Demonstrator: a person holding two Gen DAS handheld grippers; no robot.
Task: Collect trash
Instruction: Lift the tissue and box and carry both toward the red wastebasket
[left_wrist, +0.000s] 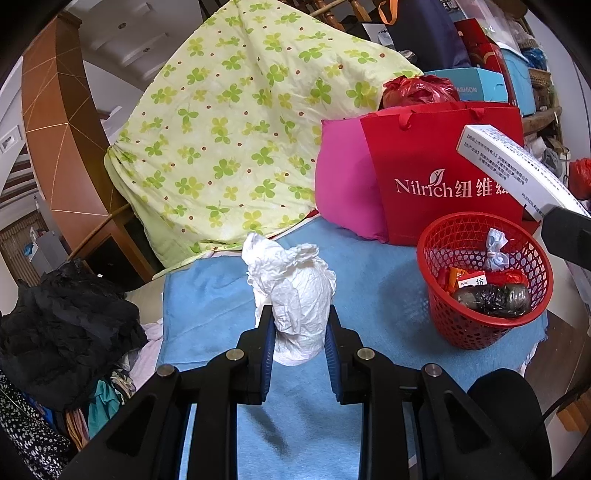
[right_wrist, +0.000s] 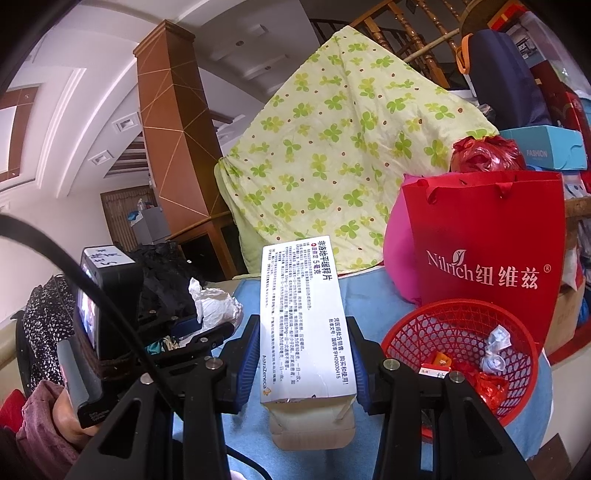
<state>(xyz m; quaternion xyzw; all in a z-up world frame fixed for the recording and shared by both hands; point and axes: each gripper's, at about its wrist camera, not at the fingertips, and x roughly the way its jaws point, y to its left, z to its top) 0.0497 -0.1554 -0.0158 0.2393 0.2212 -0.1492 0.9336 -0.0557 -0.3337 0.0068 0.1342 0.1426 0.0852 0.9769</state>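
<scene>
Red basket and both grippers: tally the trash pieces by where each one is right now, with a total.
In the red basket: at least 5, pile partly hidden
In the left gripper: 1, crumpled white paper
In the right gripper: 1, white medicine box
Total: at least 7

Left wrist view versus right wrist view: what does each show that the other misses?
Only the left wrist view shows a dark wrapped bundle at the bottom of the red basket.

Only the right wrist view shows the box's printed face, the left gripper's camera body and a hand.

Both show the crumpled white paper, white medicine box, red gift bag and clover-print quilt.
</scene>
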